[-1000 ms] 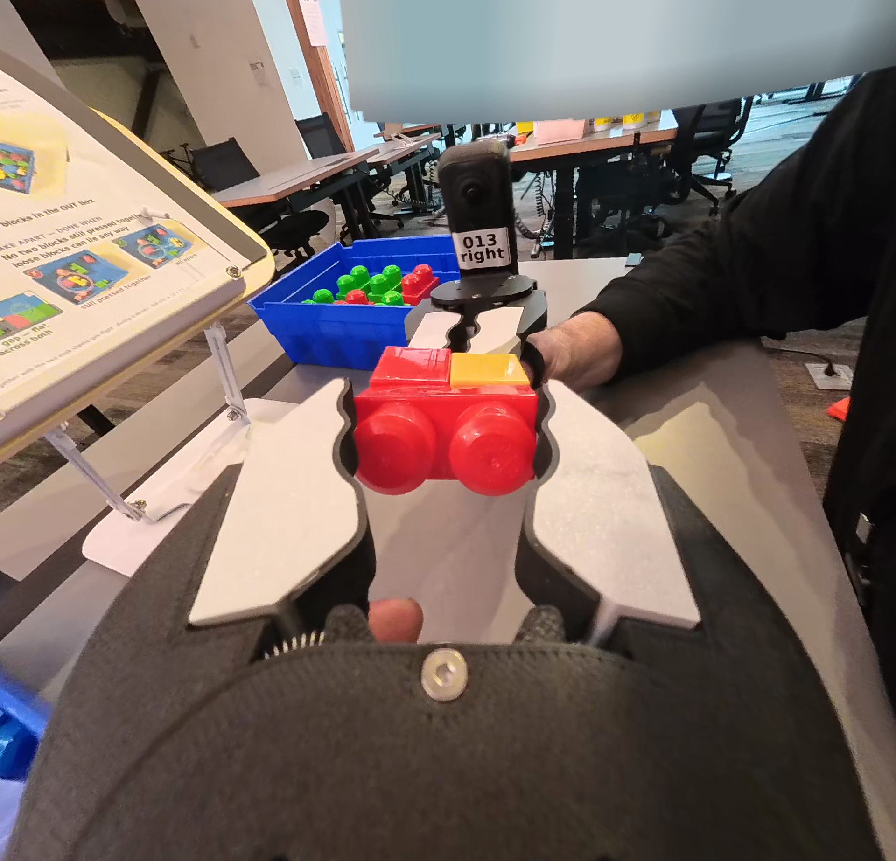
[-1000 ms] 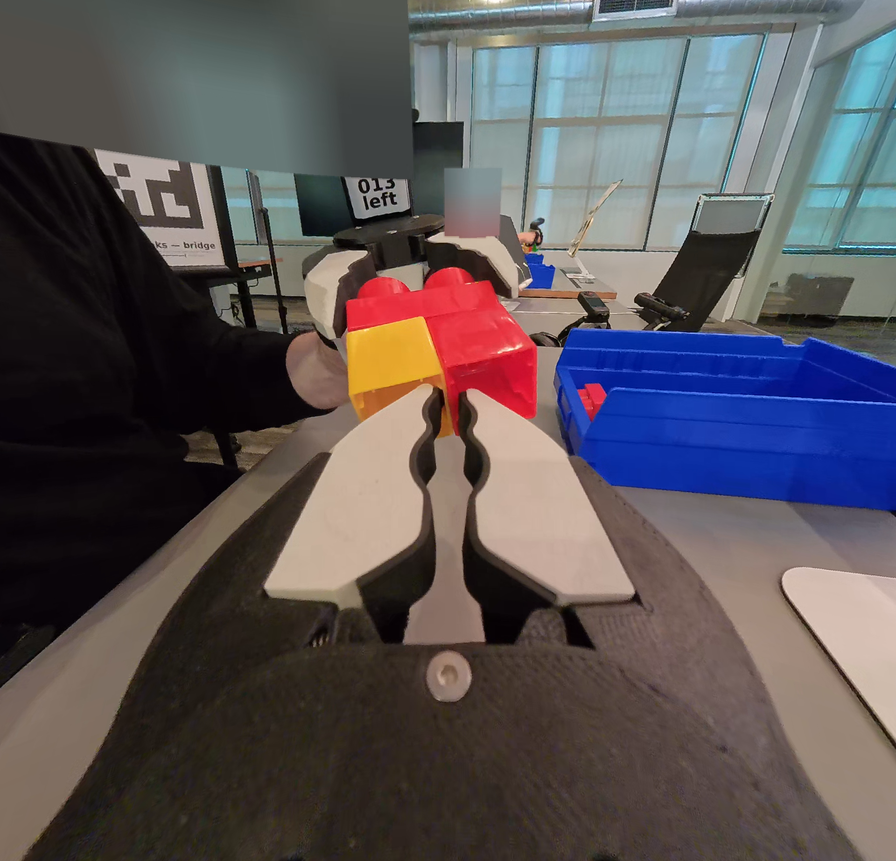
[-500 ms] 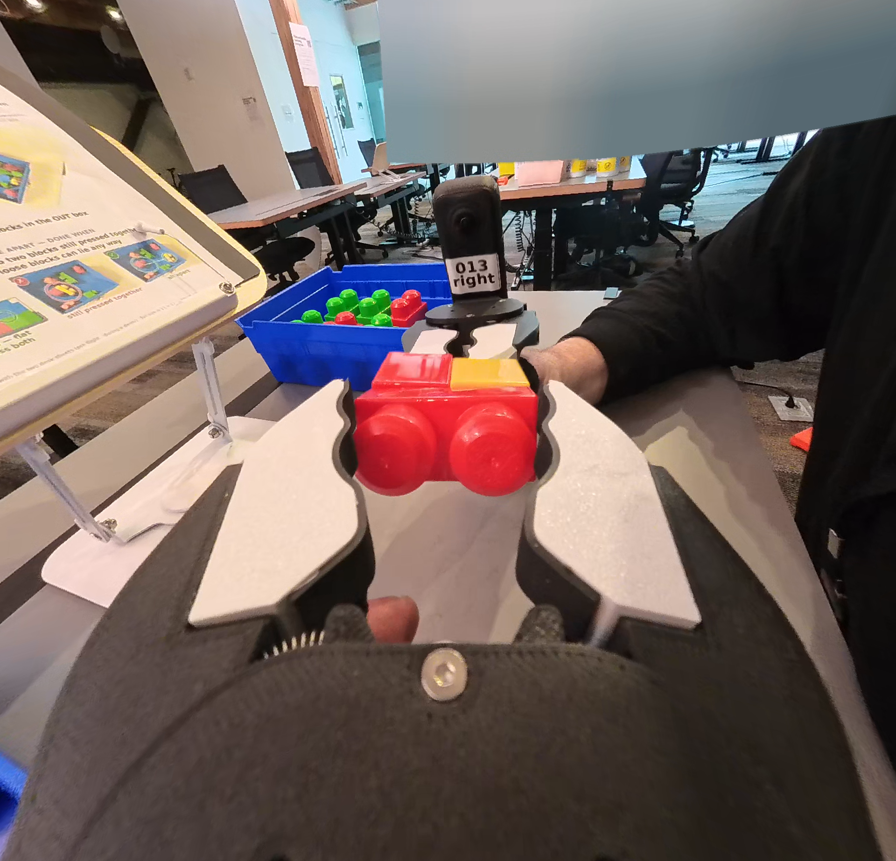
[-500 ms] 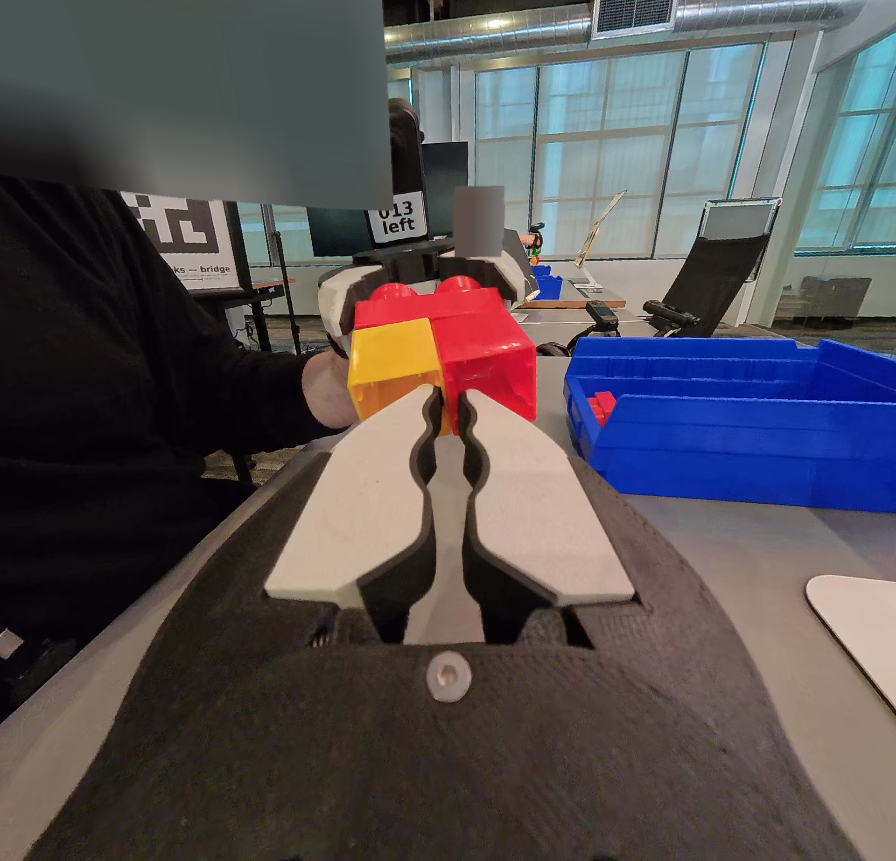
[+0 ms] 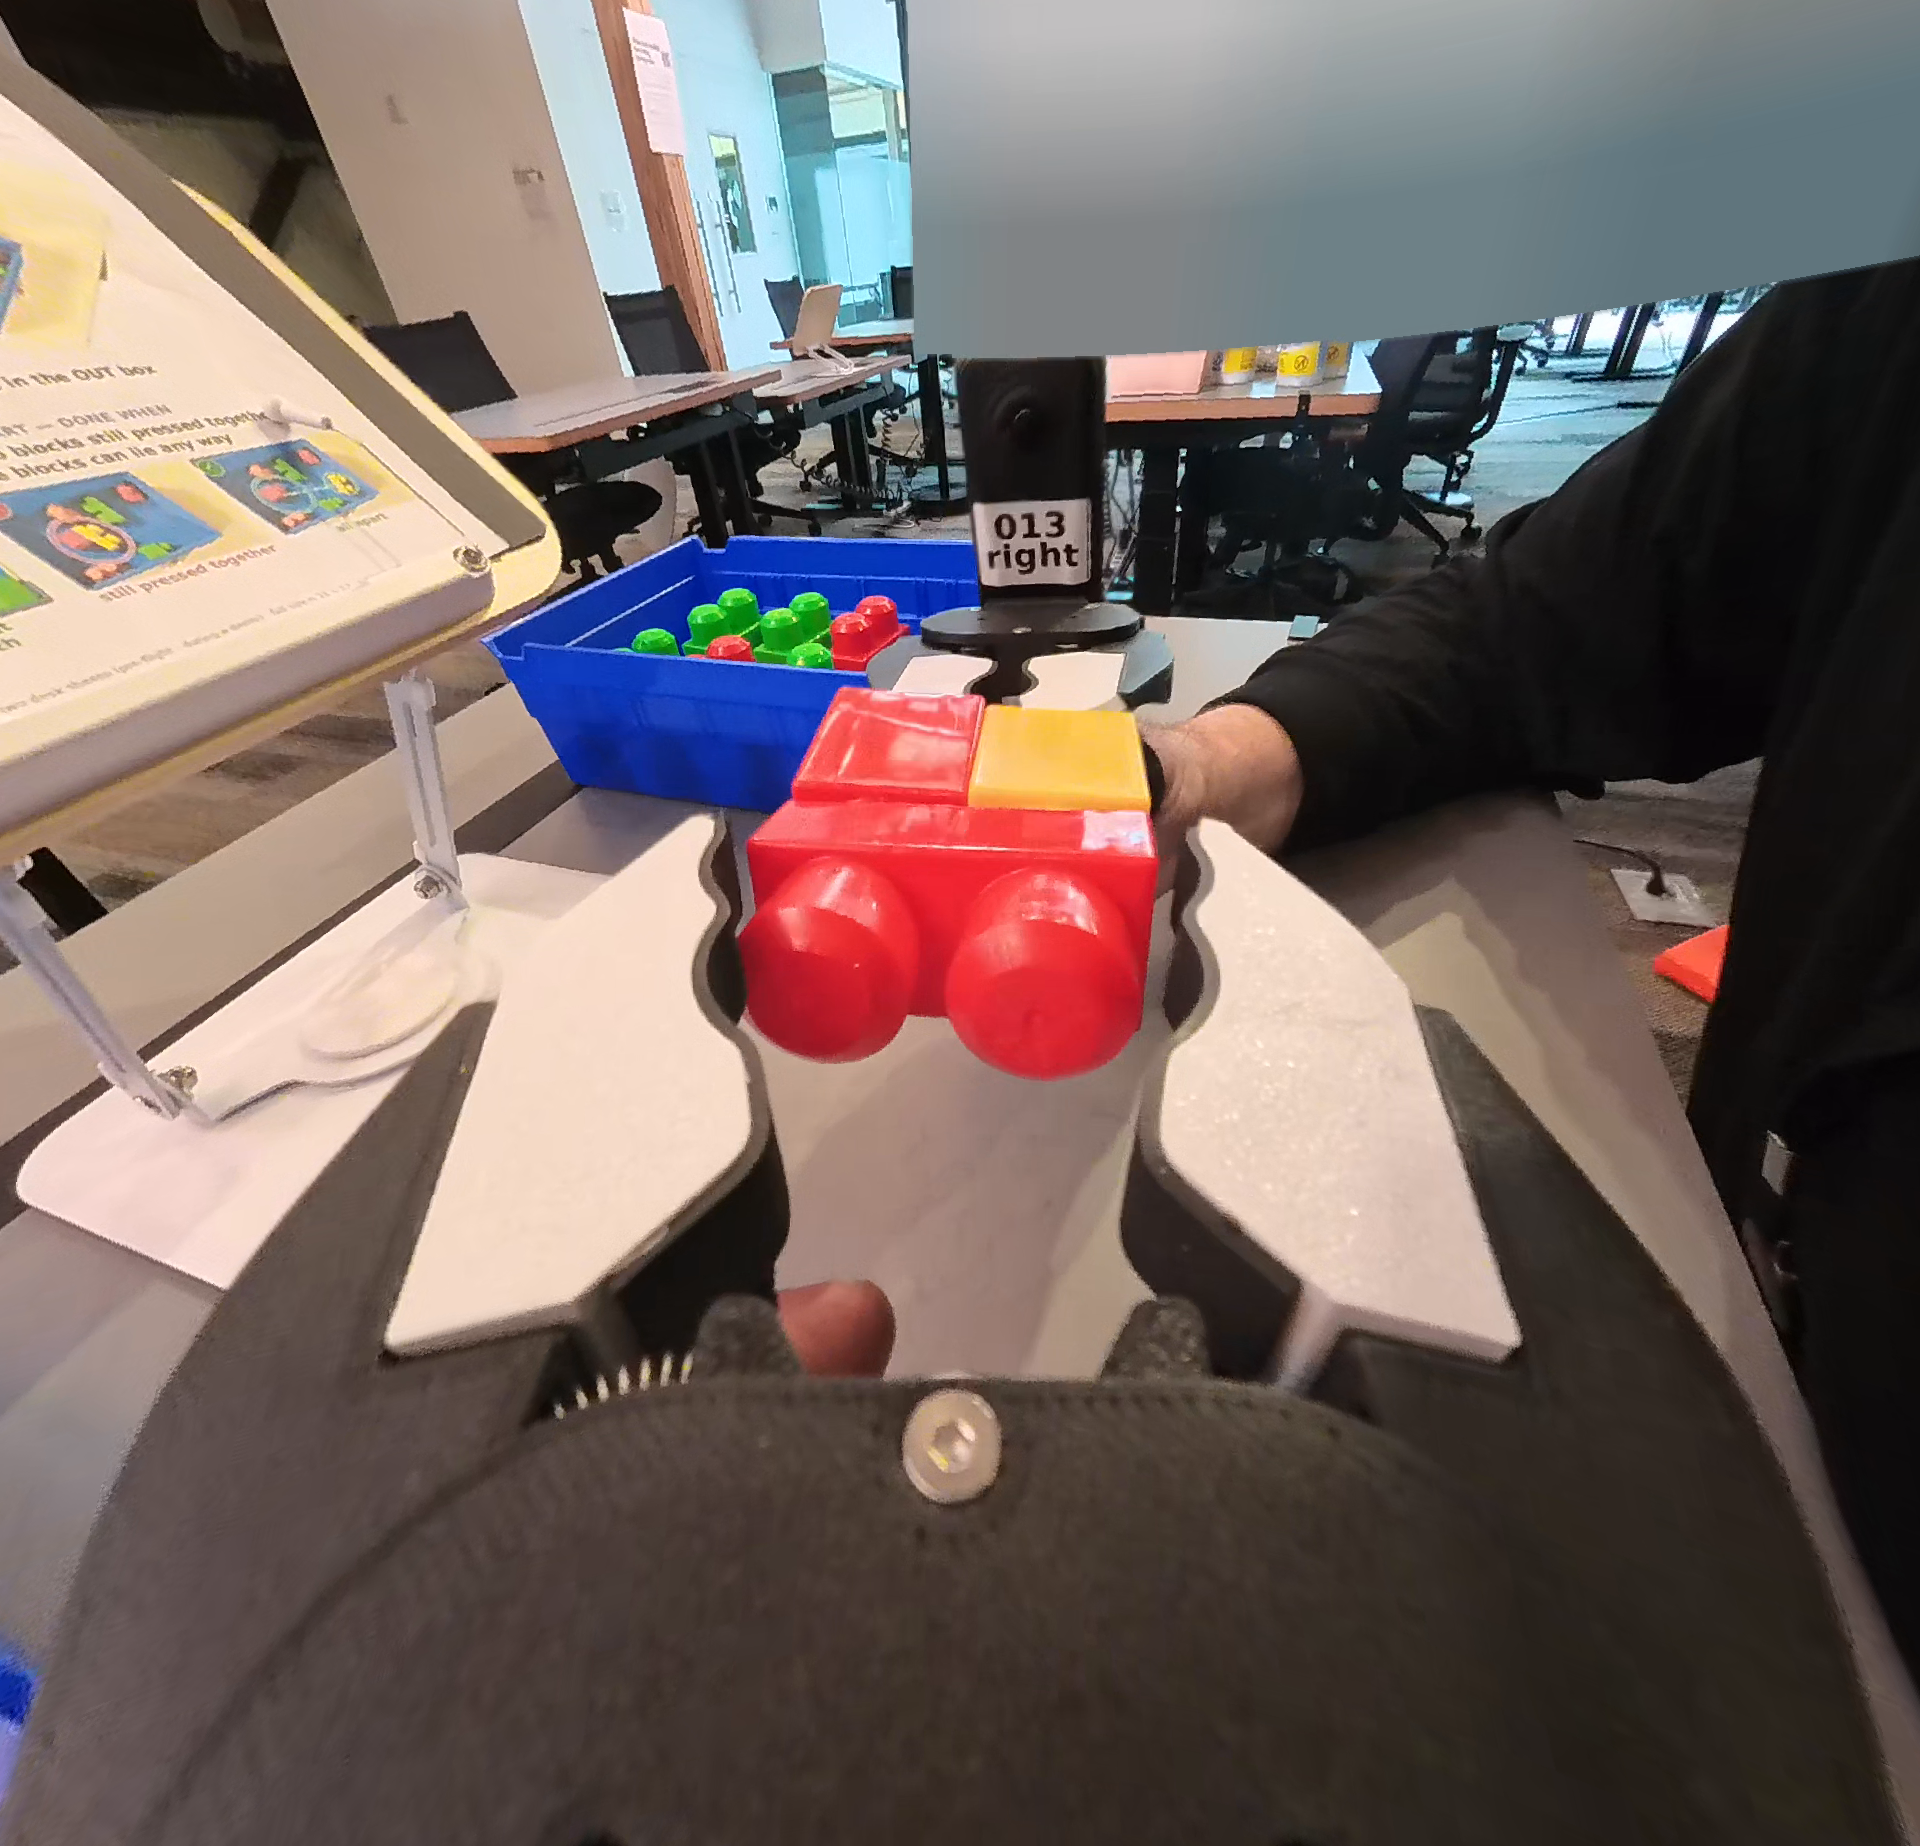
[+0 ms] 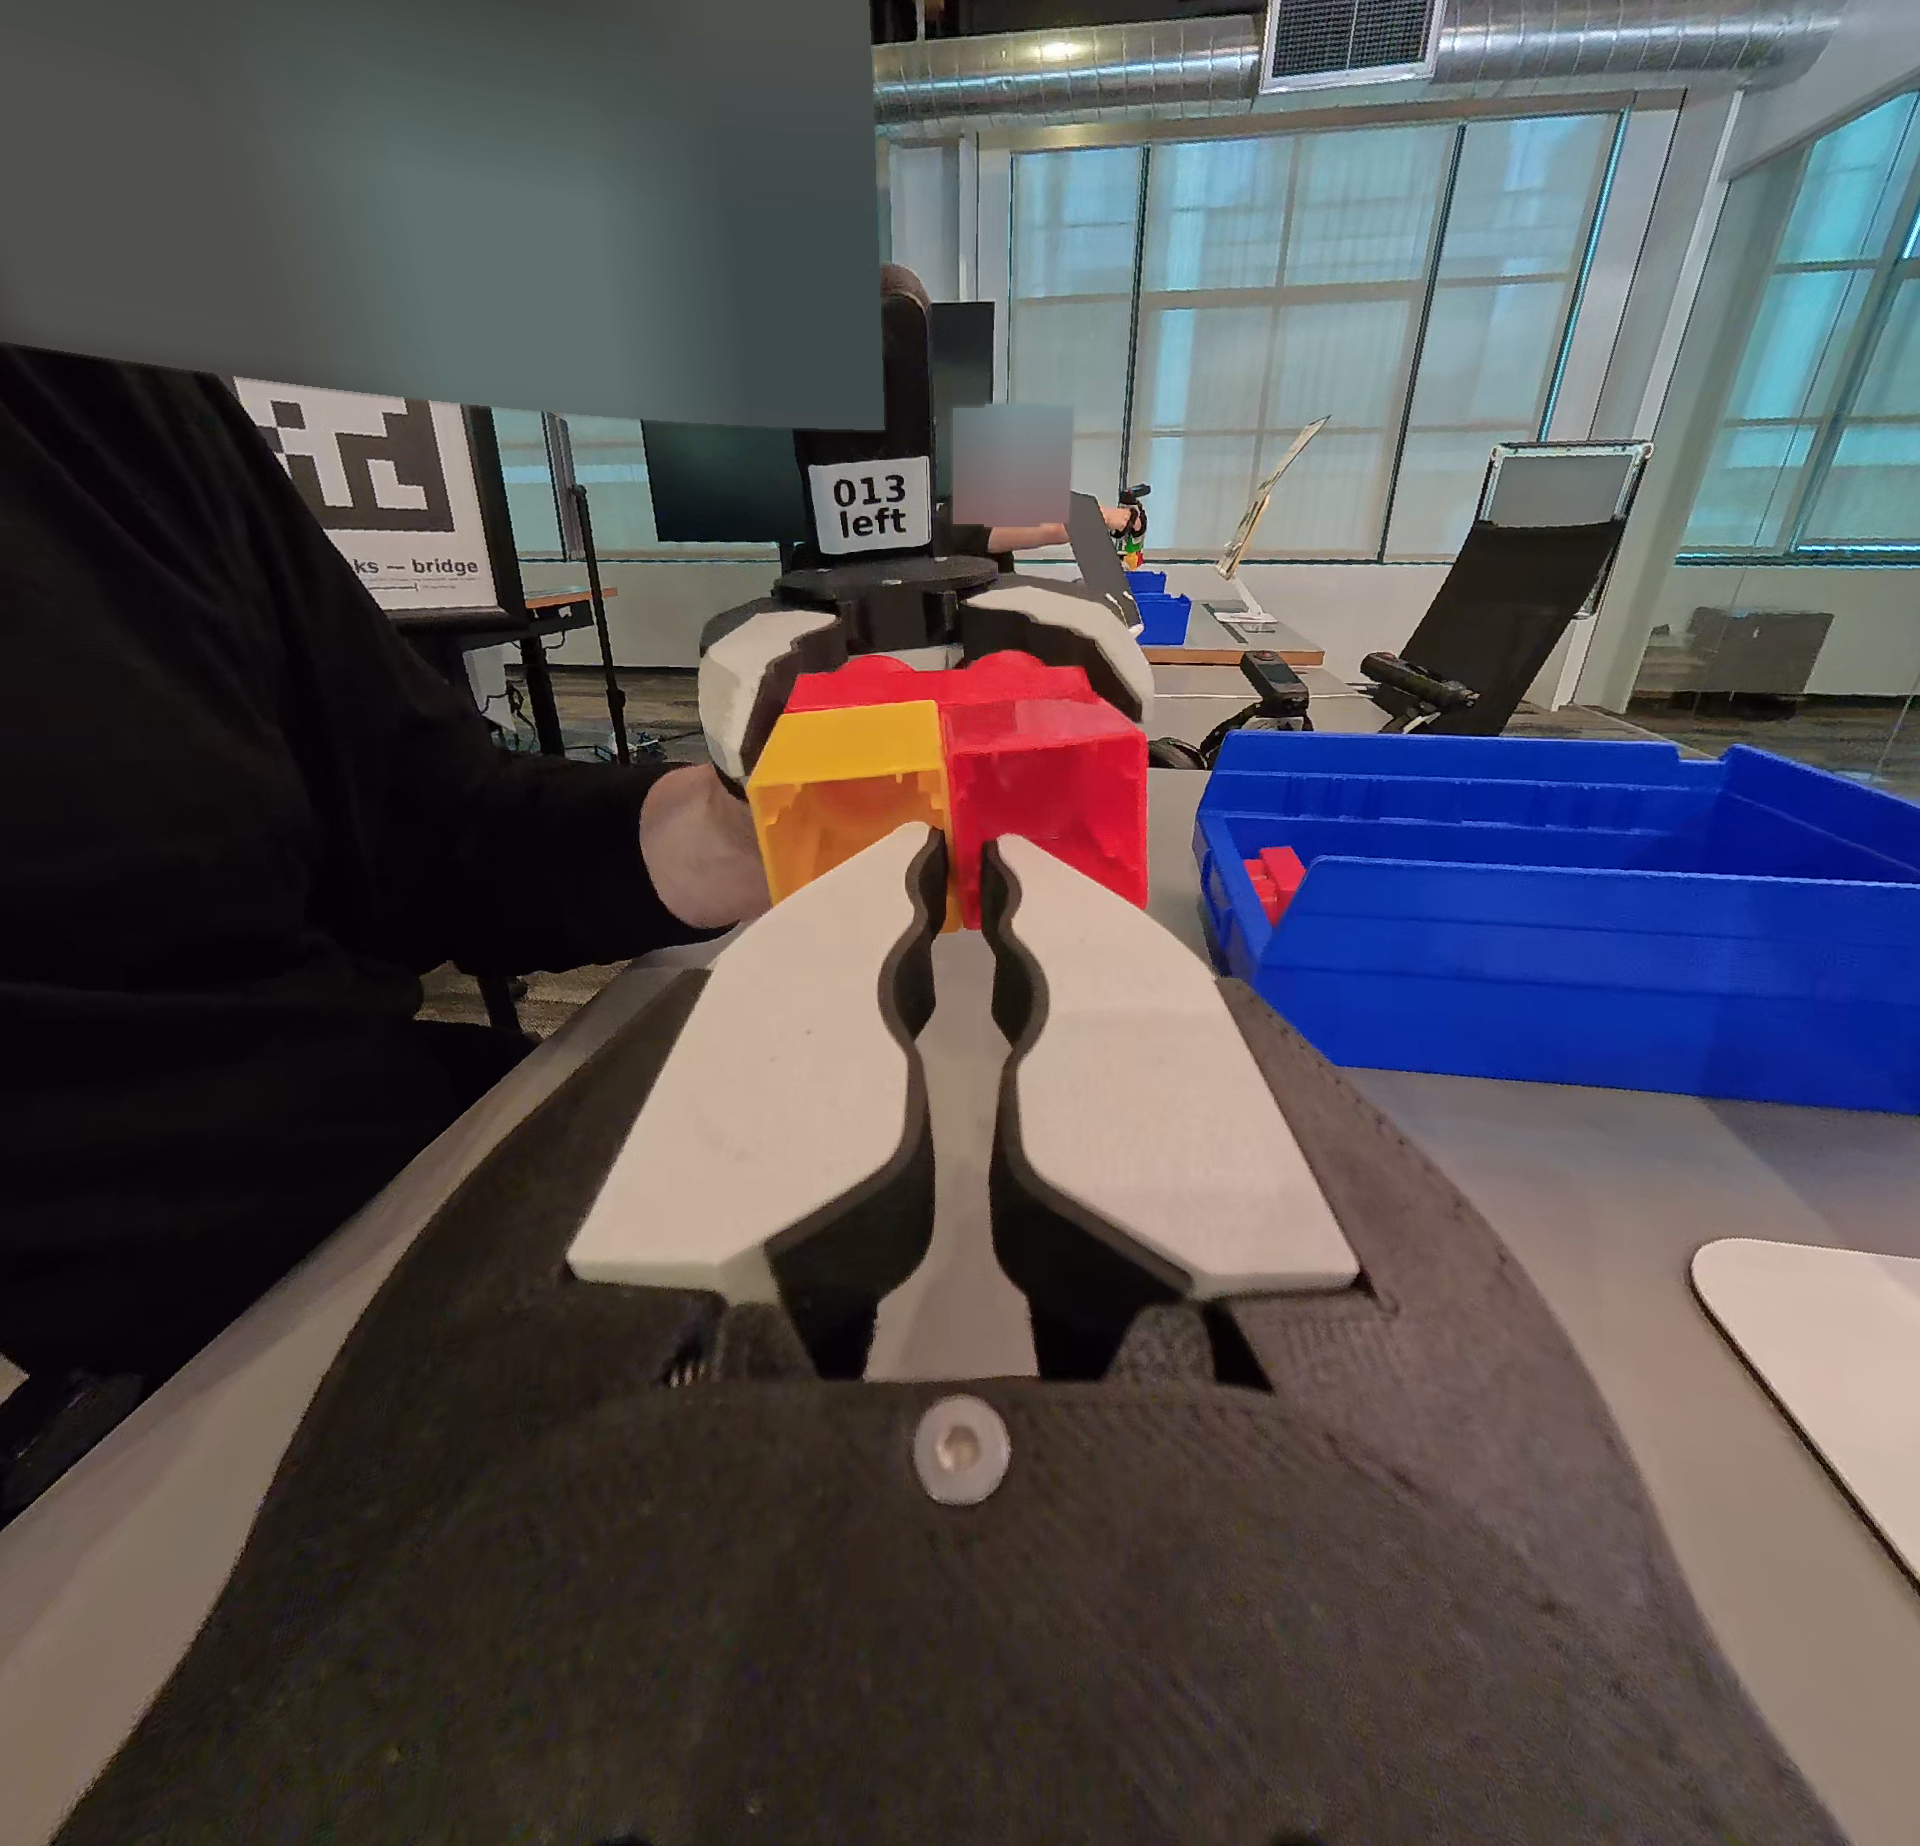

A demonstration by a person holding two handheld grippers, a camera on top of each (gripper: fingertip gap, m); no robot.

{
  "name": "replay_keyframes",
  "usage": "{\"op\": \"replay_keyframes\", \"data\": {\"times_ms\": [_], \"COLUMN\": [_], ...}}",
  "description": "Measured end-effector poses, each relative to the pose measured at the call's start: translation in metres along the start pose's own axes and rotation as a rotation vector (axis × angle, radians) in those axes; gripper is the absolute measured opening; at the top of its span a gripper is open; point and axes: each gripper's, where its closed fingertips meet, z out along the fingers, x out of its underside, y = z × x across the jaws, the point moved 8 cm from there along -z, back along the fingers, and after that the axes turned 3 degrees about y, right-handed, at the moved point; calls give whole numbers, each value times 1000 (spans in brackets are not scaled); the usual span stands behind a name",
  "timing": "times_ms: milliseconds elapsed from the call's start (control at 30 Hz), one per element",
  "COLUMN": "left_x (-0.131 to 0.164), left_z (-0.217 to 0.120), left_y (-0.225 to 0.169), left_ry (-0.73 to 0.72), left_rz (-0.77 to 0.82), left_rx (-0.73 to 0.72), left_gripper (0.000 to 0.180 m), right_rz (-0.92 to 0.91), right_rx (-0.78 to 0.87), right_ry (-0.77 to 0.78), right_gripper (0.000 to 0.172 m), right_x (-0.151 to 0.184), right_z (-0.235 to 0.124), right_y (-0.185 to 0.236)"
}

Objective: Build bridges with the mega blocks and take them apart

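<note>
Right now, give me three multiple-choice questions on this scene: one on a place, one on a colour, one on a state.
1. Where are the green blocks?
A) in the blue bin
B) on the bare table
C) on the tilted board

2. What colour is the block beside the small red block?
A) green
B) blue
C) yellow

3. How do the right gripper's fingers stand?
A) wide apart
B) nearly closed at the two small blocks' seam
C) hidden

Answers:
1 A, they lie inside the bin's walls.
2 C, the yellow block adjoins it.
3 B, only a narrow slit shows between them.
</note>
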Motion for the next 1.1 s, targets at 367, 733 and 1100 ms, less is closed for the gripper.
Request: {"op": "replay_keyframes", "data": {"times_ms": [367,733,1100], "left_x": [5,18,14], "left_z": [-1,-1,-1], "left_y": [4,14,11], "left_ry": [-112,-302,-273], "left_rz": [-109,-346,-251], "left_rx": [20,112,33], "left_gripper": [74,74,73], "right_rz": [-8,-29,23], "right_rx": [-1,42,35], "right_ry": [0,27,86], "right_gripper": [6,6,7], "right_x": [1,-8,-8], "right_z": [2,3,5], "right_y": [1,1,-4]}}
